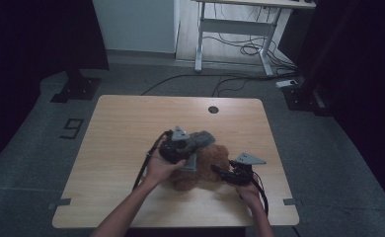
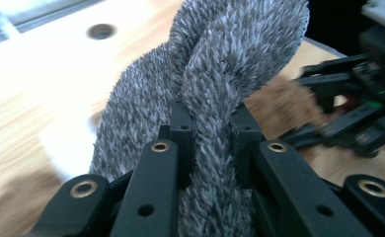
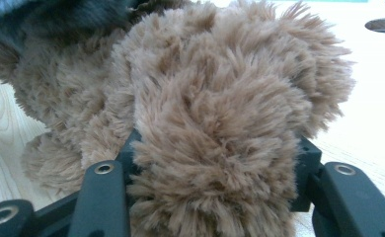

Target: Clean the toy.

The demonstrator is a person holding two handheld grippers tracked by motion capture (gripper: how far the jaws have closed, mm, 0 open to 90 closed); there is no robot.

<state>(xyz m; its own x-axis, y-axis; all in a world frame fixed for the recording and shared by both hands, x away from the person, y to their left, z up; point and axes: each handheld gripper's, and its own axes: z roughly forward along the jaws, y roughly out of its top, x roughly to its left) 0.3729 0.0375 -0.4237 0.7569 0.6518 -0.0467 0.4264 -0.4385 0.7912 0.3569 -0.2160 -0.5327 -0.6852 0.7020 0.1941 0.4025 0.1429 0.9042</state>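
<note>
From the high view, a brown plush bear (image 1: 208, 165) lies on the wooden bench (image 1: 126, 143), toward its near right part. The left gripper (image 1: 193, 143) sits over the bear's upper left side with a grey furry scarf (image 1: 204, 138) reaching out from it, and the right gripper (image 1: 219, 172) meets the bear from the right. A round cable hole (image 1: 213, 109) lies near the far edge.

In the left gripper view, the jaws are pinched tight on the grey scarf (image 2: 220, 74), which twists upward between them. The brown bear (image 2: 279, 101) and the right gripper (image 2: 328, 106) show beyond, to the right.

In the right gripper view, the jaws stand about half open, clamped on a thick lobe of the bear's brown fur (image 3: 215, 133), with the bench (image 3: 373, 98) behind.
</note>
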